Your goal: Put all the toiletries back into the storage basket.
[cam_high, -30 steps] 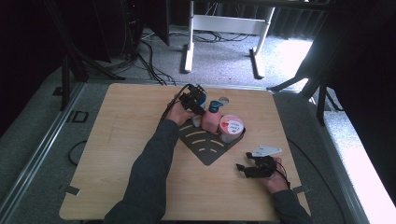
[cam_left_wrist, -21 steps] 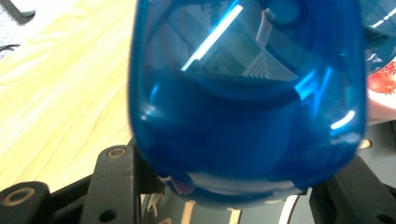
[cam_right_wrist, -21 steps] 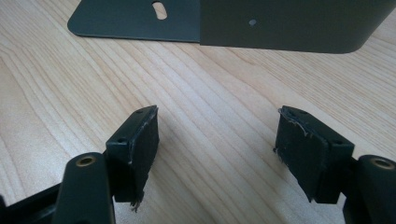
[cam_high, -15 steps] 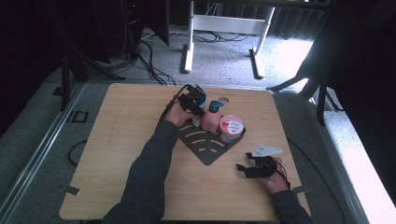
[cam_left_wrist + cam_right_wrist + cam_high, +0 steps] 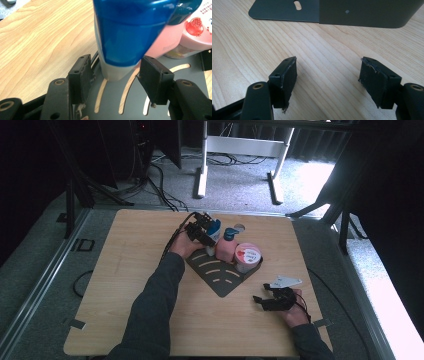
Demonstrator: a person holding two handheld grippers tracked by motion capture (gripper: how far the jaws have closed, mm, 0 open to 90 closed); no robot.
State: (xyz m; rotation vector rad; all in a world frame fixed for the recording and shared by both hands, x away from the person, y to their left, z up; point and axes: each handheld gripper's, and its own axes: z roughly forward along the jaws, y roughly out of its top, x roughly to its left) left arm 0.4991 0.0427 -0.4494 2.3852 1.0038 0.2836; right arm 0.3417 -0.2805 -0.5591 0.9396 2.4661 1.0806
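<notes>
A blue bottle (image 5: 214, 232) with a white lower end stands at the back-left corner of a dark slotted rack (image 5: 225, 280). My left gripper (image 5: 202, 227) reaches it from the left. In the left gripper view the blue bottle (image 5: 122, 32) sits between the pads of my left gripper (image 5: 116, 67). The jaws have just been opening and a gap shows at the left pad (image 5: 80, 72). Beside it on the rack stand a pink bottle (image 5: 226, 249) with a blue cap and a pink tub (image 5: 247, 257). My right gripper (image 5: 270, 300) rests open on the wood, with nothing between its pads (image 5: 287, 75).
A small white disc (image 5: 239, 227) lies on the table behind the rack. The rack's dark edge (image 5: 362, 12) lies just ahead of my right gripper (image 5: 329, 67). Bare wooden tabletop (image 5: 125, 285) spreads to the left and front. Table legs and cables stand on the floor beyond the far edge.
</notes>
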